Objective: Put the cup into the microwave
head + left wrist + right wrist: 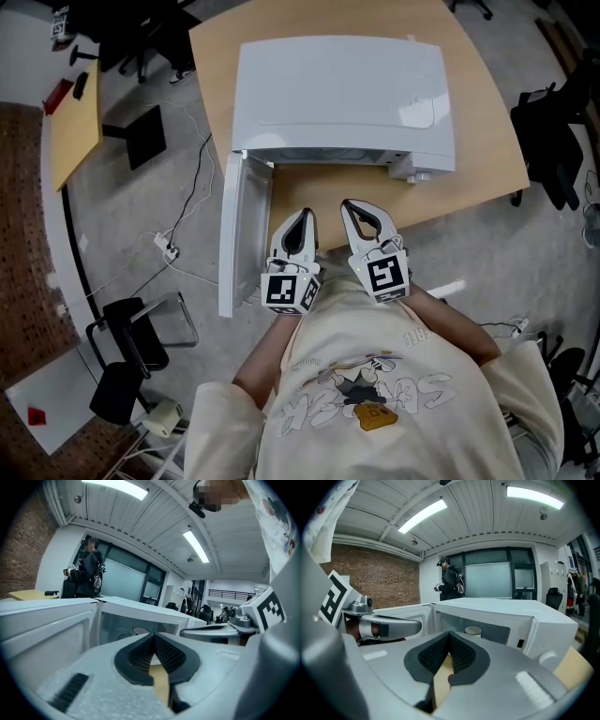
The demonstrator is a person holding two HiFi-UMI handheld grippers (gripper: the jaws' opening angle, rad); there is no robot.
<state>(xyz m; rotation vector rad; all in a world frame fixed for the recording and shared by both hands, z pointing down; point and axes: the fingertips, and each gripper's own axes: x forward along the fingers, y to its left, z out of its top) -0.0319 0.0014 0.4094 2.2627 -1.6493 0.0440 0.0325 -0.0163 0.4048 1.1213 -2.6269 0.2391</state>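
The white microwave (pixel 342 98) stands on a wooden table (pixel 478 178) with its door (pixel 242 230) swung open to the left. A white cup (pixel 473 630) sits inside the cavity, and its rim (pixel 139 631) also shows in the left gripper view. My left gripper (pixel 302 217) and right gripper (pixel 349 206) hover side by side at the table's front edge, just outside the opening. Both point at the cavity. The left gripper (pixel 153 636) is shut with nothing between its pads. The right gripper (pixel 449 633) is likewise shut and empty, apart from the cup.
The open door juts out on the left, past the table edge. Cables and a power strip (pixel 167 248) lie on the floor at the left. A black stool (pixel 131 347) and a dark chair (pixel 553 141) flank the table. A person (pixel 449 578) stands far behind.
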